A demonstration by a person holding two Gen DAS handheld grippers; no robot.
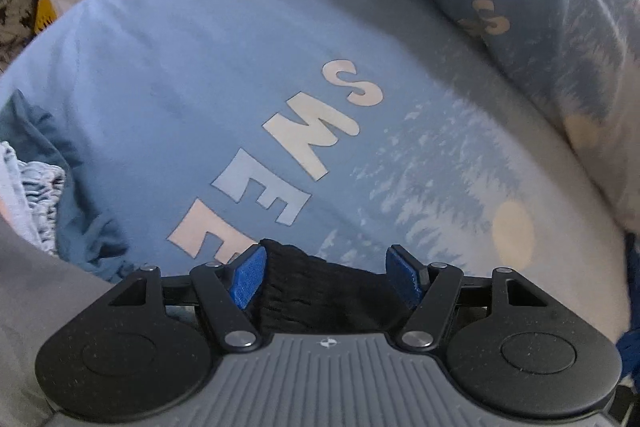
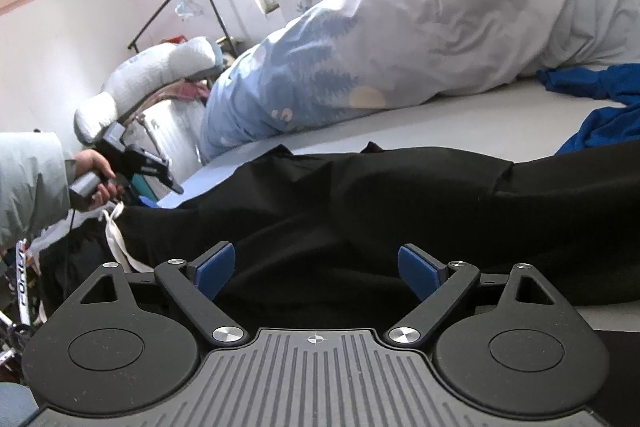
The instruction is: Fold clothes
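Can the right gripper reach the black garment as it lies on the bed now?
Probably yes. The right gripper is open, with the black garment spread directly between and ahead of its fingers, and nothing covers the fabric there. The blue garment lies farther off, to the side.

On the blue bedsheet ahead of my left gripper I read large pale letters "SWEE", cut off beyond that; the crumpled duvet shows one "S".
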